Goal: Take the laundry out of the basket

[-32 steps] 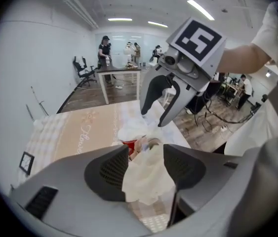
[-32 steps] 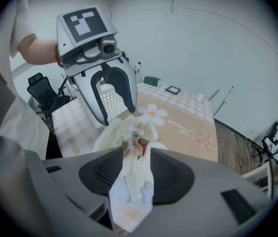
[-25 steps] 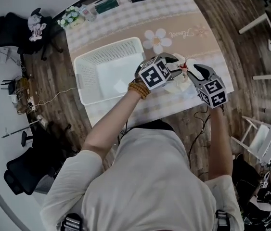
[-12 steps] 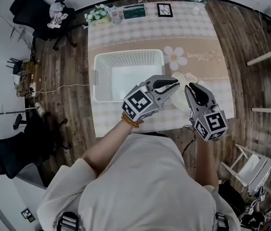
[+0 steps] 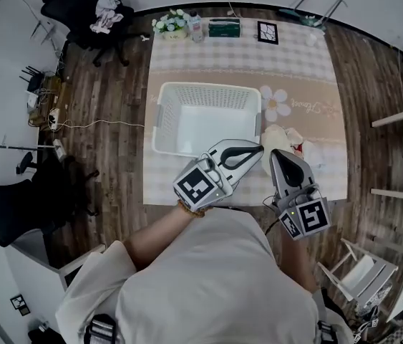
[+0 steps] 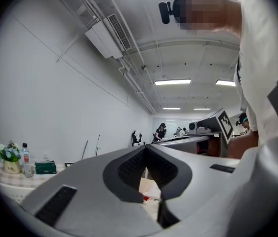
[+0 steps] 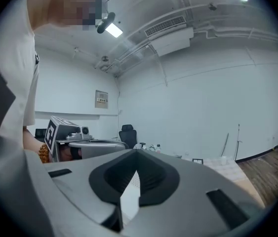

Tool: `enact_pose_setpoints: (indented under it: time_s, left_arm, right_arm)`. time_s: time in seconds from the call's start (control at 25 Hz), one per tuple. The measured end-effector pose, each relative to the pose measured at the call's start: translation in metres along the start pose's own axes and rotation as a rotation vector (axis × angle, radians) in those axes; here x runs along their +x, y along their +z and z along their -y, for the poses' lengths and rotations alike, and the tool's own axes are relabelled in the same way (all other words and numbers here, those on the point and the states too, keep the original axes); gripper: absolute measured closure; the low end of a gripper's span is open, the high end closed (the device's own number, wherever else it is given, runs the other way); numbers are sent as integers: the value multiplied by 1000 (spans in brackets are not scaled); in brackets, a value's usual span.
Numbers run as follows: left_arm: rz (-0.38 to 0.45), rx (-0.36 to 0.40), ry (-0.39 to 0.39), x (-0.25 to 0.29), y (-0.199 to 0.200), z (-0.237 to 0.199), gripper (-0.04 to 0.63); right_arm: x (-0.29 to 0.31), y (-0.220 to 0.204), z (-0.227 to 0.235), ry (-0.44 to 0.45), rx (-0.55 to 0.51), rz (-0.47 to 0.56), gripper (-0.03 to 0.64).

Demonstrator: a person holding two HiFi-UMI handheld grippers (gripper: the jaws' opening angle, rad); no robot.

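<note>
Laundry basket (image 5: 164, 115) looks empty, the cream laundry heap (image 5: 282, 136) lies on the checked table (image 5: 208, 56) just beside its right wall, and the left gripper (image 5: 259, 149) and right gripper (image 5: 273, 155) hang above, jaws just closed together on nothing: unloading judged finished.

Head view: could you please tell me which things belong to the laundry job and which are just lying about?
Job: white perforated plastic basket; cream laundry heap beside it.
Lying about: white flower bunch; clear bottle; dark green box; black square picture; black office chair.
</note>
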State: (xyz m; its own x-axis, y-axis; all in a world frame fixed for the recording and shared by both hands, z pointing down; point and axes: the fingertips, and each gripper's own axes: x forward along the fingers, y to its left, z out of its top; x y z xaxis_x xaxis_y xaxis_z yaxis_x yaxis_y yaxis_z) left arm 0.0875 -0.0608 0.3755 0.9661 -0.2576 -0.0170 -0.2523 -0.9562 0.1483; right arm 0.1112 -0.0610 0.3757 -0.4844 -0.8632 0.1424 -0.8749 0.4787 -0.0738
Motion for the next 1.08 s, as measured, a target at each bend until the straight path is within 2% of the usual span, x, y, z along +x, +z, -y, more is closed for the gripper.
enact_pose_setpoints:
  time_s: [0.28, 0.52, 0.68, 0.92, 1.08]
  left_arm:
    - [7, 44, 32, -11, 1, -1, 583]
    - [9, -14, 77, -19, -1, -8, 583]
    - [8, 28, 76, -21, -3, -11, 583]
    - [6, -4, 79, -20, -6, -11, 583]
    - [13, 25, 76, -21, -7, -13, 583]
  right_arm:
    - [5, -1, -13, 19, 2, 9, 601]
    - [10, 5, -17, 27, -13, 16, 601]
    - [10, 3, -17, 23, -18, 9, 601]
    - [10, -3, -16, 19, -22, 4, 601]
    - [12, -3, -17, 19, -26, 7, 601]
